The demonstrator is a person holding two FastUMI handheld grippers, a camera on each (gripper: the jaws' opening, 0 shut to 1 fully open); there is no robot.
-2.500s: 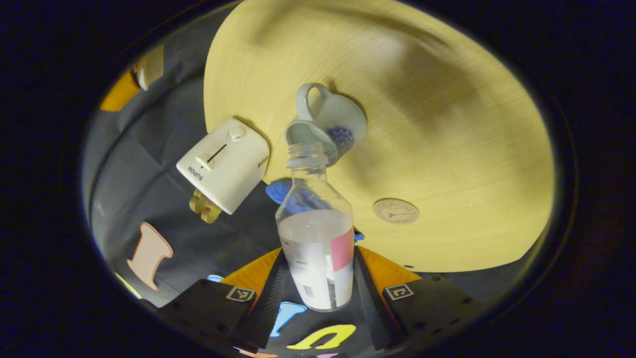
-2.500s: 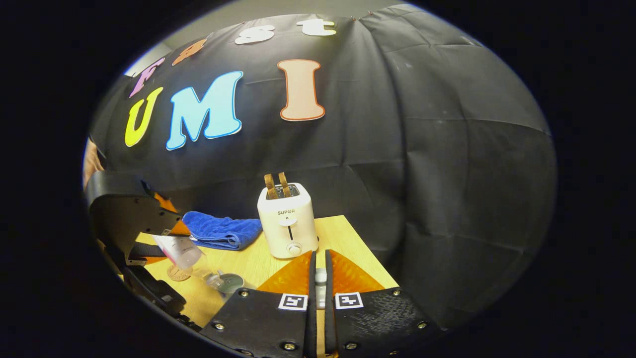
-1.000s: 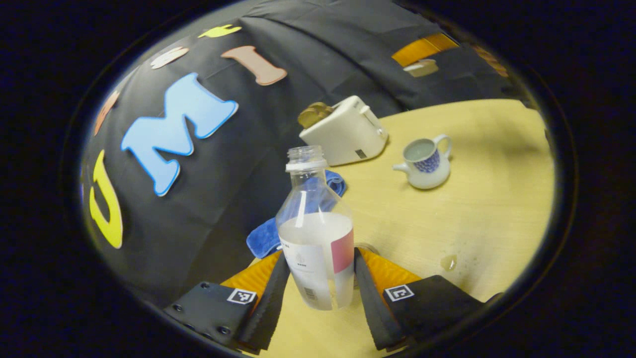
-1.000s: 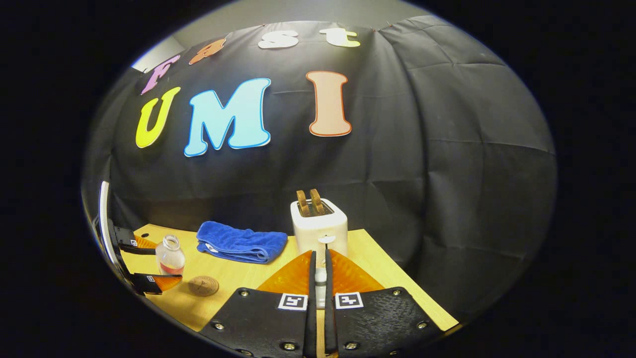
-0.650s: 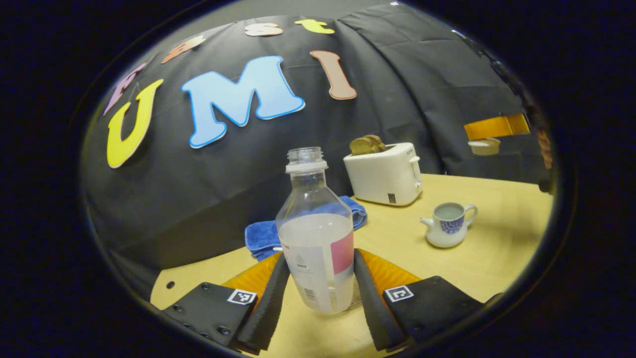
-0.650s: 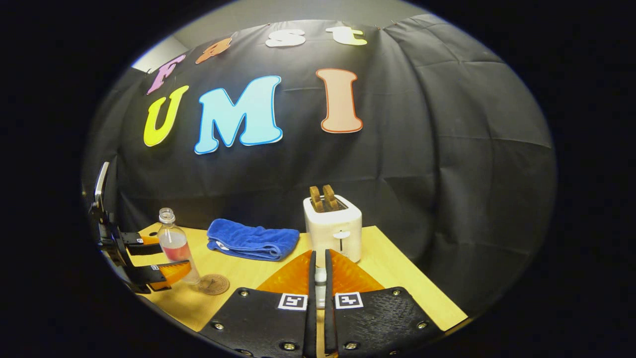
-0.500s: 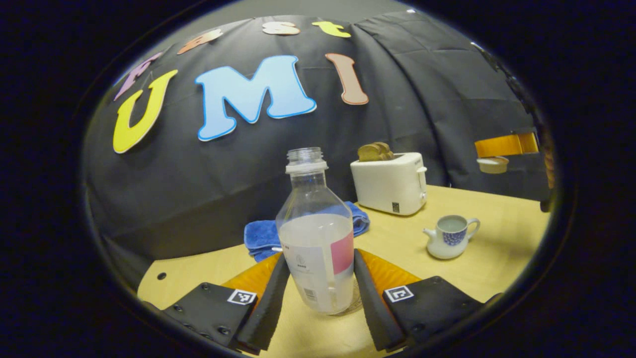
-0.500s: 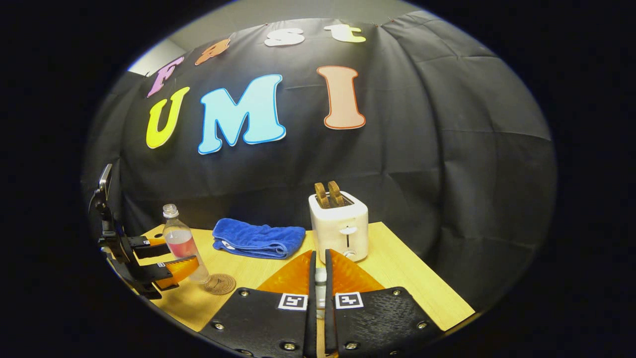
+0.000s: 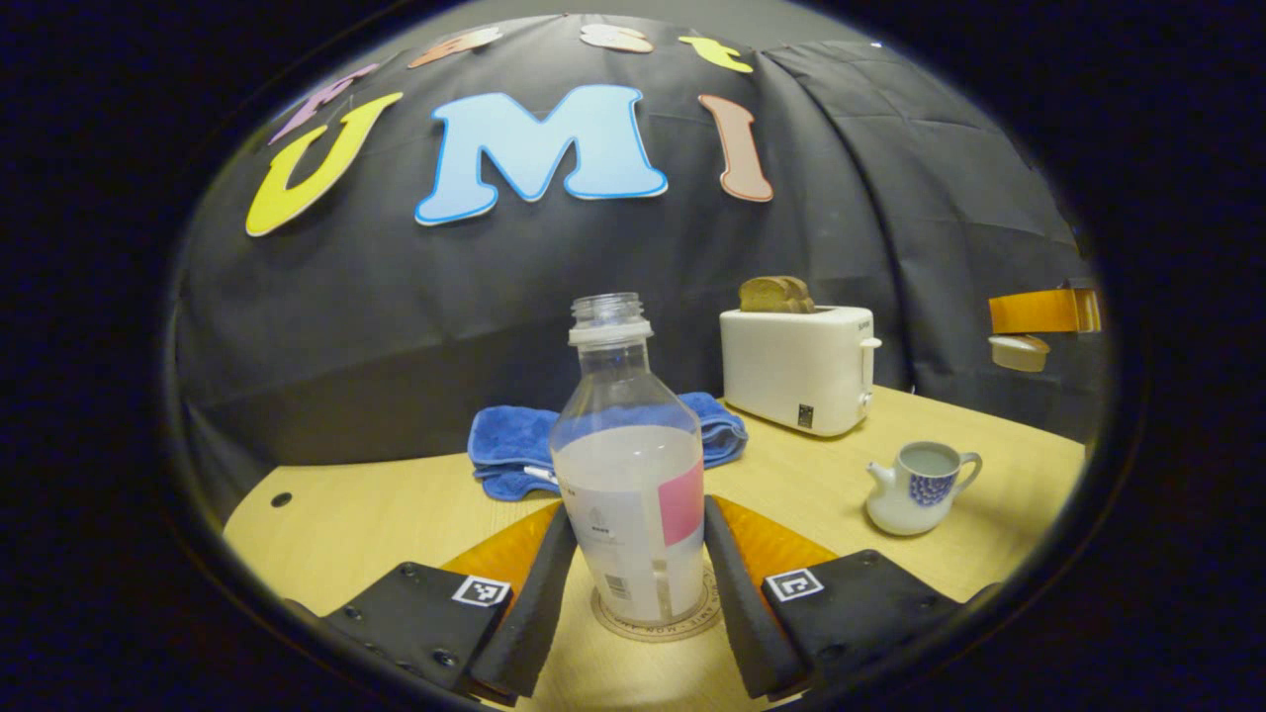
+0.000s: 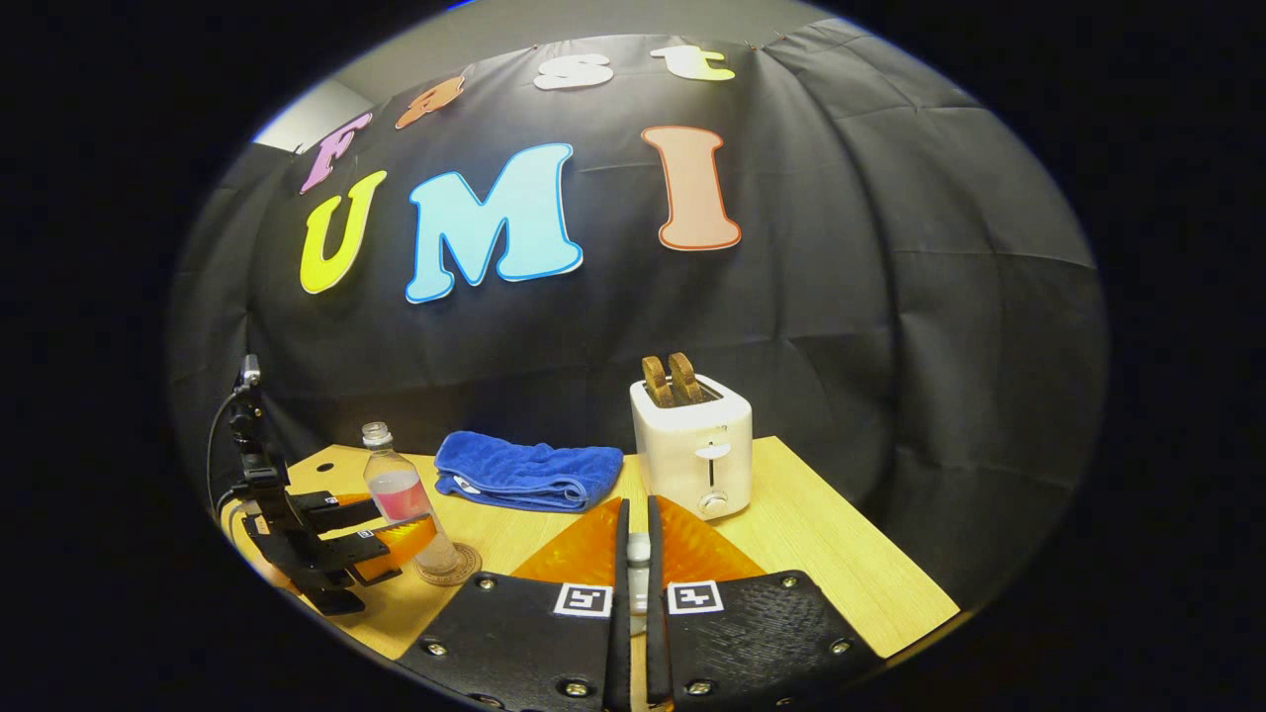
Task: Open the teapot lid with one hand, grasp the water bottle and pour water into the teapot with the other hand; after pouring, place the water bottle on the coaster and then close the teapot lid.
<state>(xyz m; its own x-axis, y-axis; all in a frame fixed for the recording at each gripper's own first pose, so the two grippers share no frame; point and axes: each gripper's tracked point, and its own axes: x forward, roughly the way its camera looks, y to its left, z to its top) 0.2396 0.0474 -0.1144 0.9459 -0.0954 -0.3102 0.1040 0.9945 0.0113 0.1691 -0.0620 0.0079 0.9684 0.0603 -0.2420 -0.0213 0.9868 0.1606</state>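
- The left gripper [image 9: 633, 583] pinches the water bottle [image 9: 628, 465] low on its body, 1 finger pressed against each side.
- The bottle stands upright, uncapped and about half full, with its base on the round coaster [image 9: 653, 618] on the wooden table [image 9: 396, 514].
- In the right gripper view the same bottle [image 10: 401, 499] stands on the coaster [image 10: 447, 566] near the table's left end, with the left gripper [image 10: 381, 529] around it.
- The right gripper [image 10: 633, 564] has its 2 fingers pressed almost together on a small pale piece; in the left gripper view a fingertip of it [image 9: 1043, 311] is at the right edge with the teapot lid [image 9: 1019, 351] hanging under it.
- The teapot [image 9: 915, 485] sits open on the table to the right of the bottle, well apart from it (white with a blue pattern, liquid visible inside).
- A folded blue towel [image 9: 514, 450] lies behind the bottle.
- A white toaster [image 9: 796, 366] with 2 bread slices [image 9: 776, 294] stands beside the towel, near the black cloth wall.
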